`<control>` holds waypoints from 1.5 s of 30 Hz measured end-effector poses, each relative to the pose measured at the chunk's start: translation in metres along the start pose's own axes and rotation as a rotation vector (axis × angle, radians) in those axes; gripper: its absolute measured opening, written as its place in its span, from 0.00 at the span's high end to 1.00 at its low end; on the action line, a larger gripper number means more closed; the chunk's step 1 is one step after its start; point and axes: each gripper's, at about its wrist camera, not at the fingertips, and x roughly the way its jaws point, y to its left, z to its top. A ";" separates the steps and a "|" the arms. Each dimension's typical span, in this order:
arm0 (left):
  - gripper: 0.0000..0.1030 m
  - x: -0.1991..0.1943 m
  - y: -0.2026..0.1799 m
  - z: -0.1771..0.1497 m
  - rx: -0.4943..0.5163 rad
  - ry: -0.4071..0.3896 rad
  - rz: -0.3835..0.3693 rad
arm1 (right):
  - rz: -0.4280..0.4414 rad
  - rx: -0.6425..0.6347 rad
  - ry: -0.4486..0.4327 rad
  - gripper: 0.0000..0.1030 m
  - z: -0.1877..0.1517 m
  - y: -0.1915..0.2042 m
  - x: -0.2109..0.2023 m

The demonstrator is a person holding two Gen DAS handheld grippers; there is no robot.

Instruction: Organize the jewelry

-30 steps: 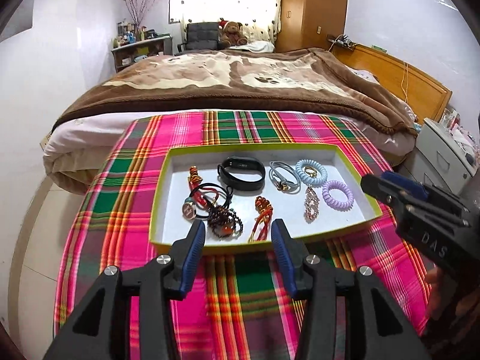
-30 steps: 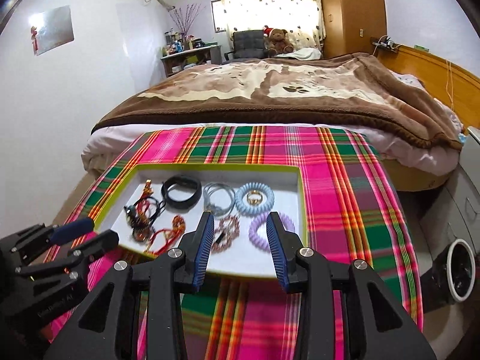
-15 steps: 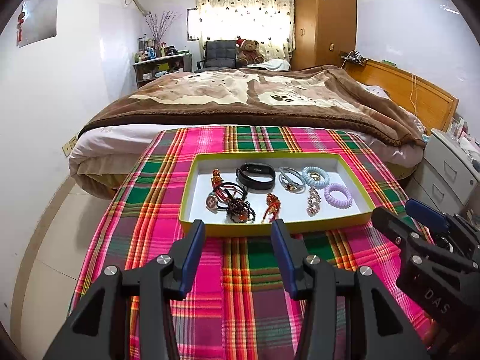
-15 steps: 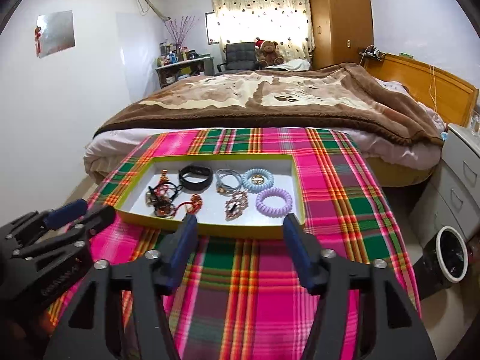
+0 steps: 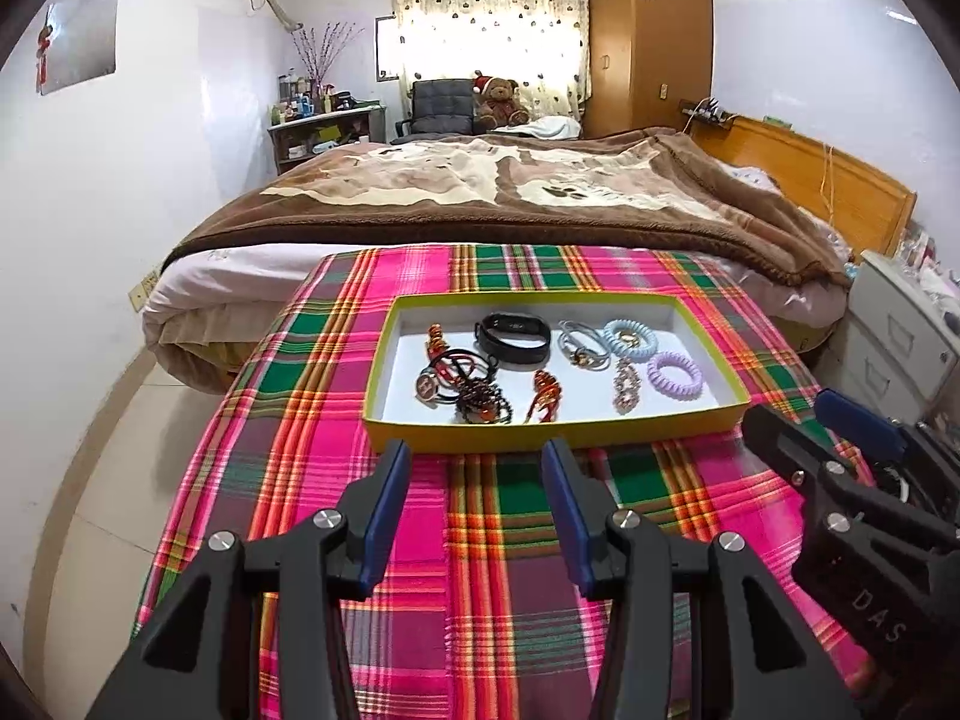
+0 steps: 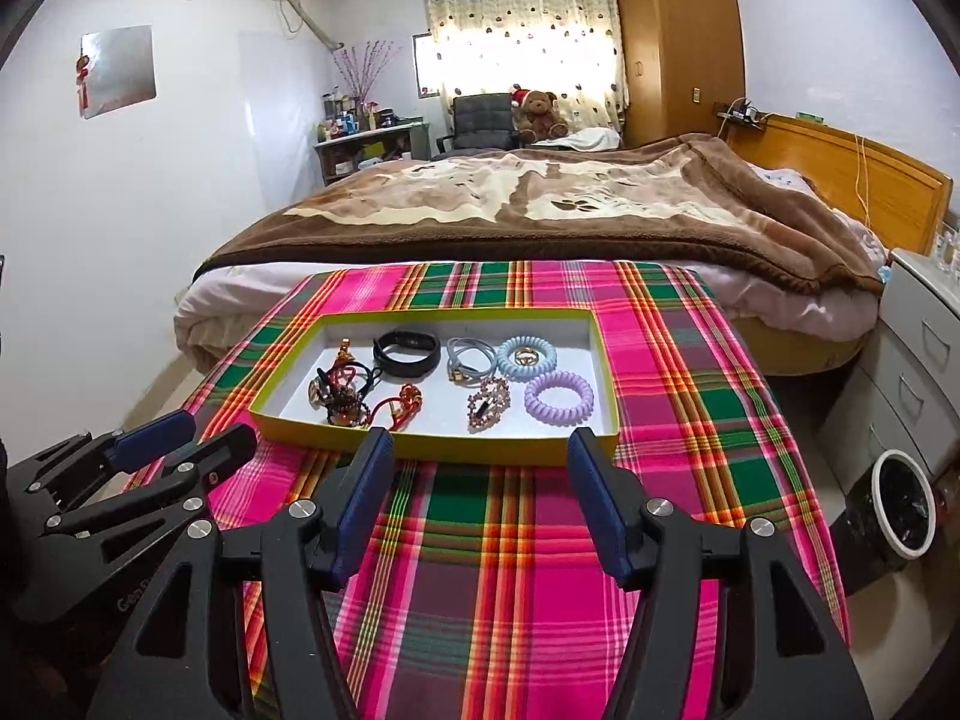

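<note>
A shallow yellow-green tray (image 5: pixel 708 354) (image 6: pixel 432 447) with a white floor lies on a plaid cloth. In it are a black band (image 5: pixel 515 336) (image 6: pixel 407 354), a tangle of dark and red bracelets (image 5: pixel 465 387) (image 6: pixel 339 393), a red knot charm (image 5: pixel 543 396), grey cords (image 5: pixel 579 345), a blue coil tie holding a gold ring (image 5: pixel 629 336) (image 6: pixel 527 355), a purple coil tie (image 5: pixel 675 375) (image 6: pixel 559 401) and a rhinestone brooch (image 5: pixel 626 385) (image 6: pixel 487 405). My left gripper (image 5: pixel 477 462) and right gripper (image 6: pixel 480 453) are both open and empty, held above the cloth in front of the tray.
The plaid cloth (image 5: pixel 288 420) covers a table at the foot of a bed with a brown blanket (image 5: pixel 510 192). White drawers (image 6: pixel 924 360) and a round bin (image 6: pixel 903 504) stand to the right. A bare floor (image 5: pixel 102 450) lies to the left.
Both grippers have pulled back and up from the tray, which now looks smaller and farther. The right gripper's jaws have opened wider. The jewelry has not moved.
</note>
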 end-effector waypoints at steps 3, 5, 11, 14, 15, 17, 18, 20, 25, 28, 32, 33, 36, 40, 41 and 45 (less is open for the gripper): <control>0.54 0.000 0.001 -0.002 -0.005 0.003 -0.009 | 0.000 0.003 0.002 0.41 -0.001 0.000 0.000; 0.54 0.000 0.001 -0.002 -0.009 0.003 -0.014 | 0.001 0.001 0.003 0.41 -0.001 0.000 0.000; 0.54 -0.004 0.003 -0.003 -0.028 -0.003 -0.047 | 0.000 0.005 0.011 0.41 -0.003 -0.001 0.001; 0.54 -0.006 0.004 -0.002 -0.040 -0.011 -0.057 | 0.002 0.009 0.009 0.41 -0.002 -0.001 0.000; 0.54 -0.006 0.005 -0.002 -0.042 -0.012 -0.052 | 0.001 0.007 0.007 0.41 -0.002 0.000 -0.001; 0.54 -0.007 0.006 -0.002 -0.047 -0.021 -0.047 | 0.001 0.007 0.004 0.41 -0.002 0.000 -0.001; 0.54 -0.007 0.006 -0.002 -0.050 -0.019 -0.048 | 0.001 0.008 0.006 0.41 -0.002 0.000 -0.001; 0.54 -0.007 0.006 -0.002 -0.051 -0.018 -0.057 | 0.003 0.008 0.008 0.41 -0.002 0.001 0.000; 0.54 -0.006 0.004 -0.002 -0.041 -0.012 -0.057 | 0.003 0.006 0.009 0.41 -0.003 0.002 0.000; 0.54 -0.006 0.003 -0.003 -0.040 -0.015 -0.051 | 0.004 0.007 0.008 0.41 -0.003 0.002 0.000; 0.54 -0.006 0.002 -0.003 -0.041 -0.016 -0.054 | 0.003 0.012 0.005 0.41 -0.003 0.002 0.001; 0.54 -0.007 0.002 -0.003 -0.043 -0.014 -0.053 | 0.002 0.013 0.006 0.41 -0.004 0.003 0.001; 0.54 -0.007 0.002 -0.003 -0.045 -0.013 -0.053 | 0.001 0.010 0.008 0.41 -0.003 0.002 0.001; 0.54 -0.007 0.001 -0.004 -0.045 -0.012 -0.055 | 0.002 0.011 0.006 0.41 -0.004 0.002 0.001; 0.54 -0.006 0.002 -0.004 -0.047 -0.012 -0.058 | 0.003 0.009 0.008 0.41 -0.004 0.002 0.001; 0.54 -0.007 0.003 -0.005 -0.048 -0.013 -0.055 | 0.002 0.010 0.009 0.41 -0.005 0.002 0.002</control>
